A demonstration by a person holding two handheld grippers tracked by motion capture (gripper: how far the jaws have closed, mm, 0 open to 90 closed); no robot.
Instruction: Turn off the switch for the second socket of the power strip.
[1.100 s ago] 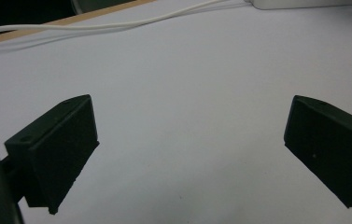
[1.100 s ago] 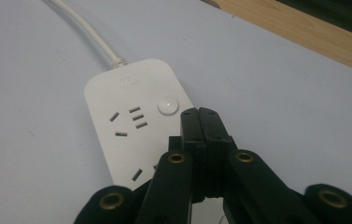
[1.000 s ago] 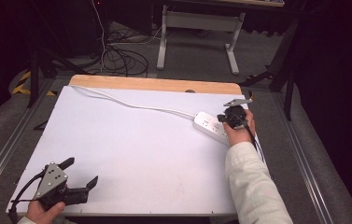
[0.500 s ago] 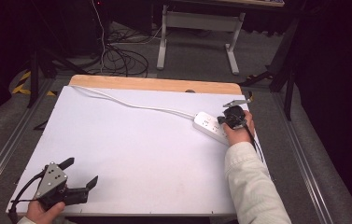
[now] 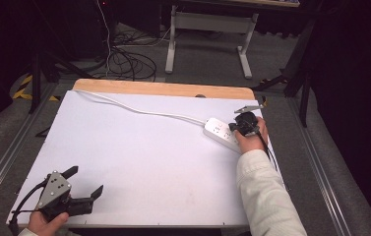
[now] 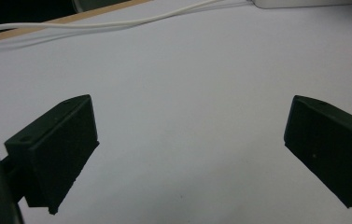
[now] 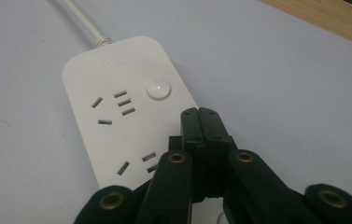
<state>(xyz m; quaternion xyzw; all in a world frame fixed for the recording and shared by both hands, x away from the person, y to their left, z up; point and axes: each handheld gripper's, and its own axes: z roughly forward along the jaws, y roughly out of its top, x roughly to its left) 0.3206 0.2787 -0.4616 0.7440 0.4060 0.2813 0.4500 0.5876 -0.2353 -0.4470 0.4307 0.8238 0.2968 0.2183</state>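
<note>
White power strip (image 5: 222, 132) lies at the surface's (image 5: 148, 162) right; the right tool (image 7: 200, 112), pinched closed, has barely moved, poised near its button (image 7: 158, 88). Left tool (image 5: 82, 183) stays wide, lower left.

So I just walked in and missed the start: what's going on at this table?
A person holds a gripper in each hand. The right gripper, jaws shut, is poised over a white power strip near its round button, at the table's right edge. The left gripper rests open at the near left corner, holding nothing.
</note>
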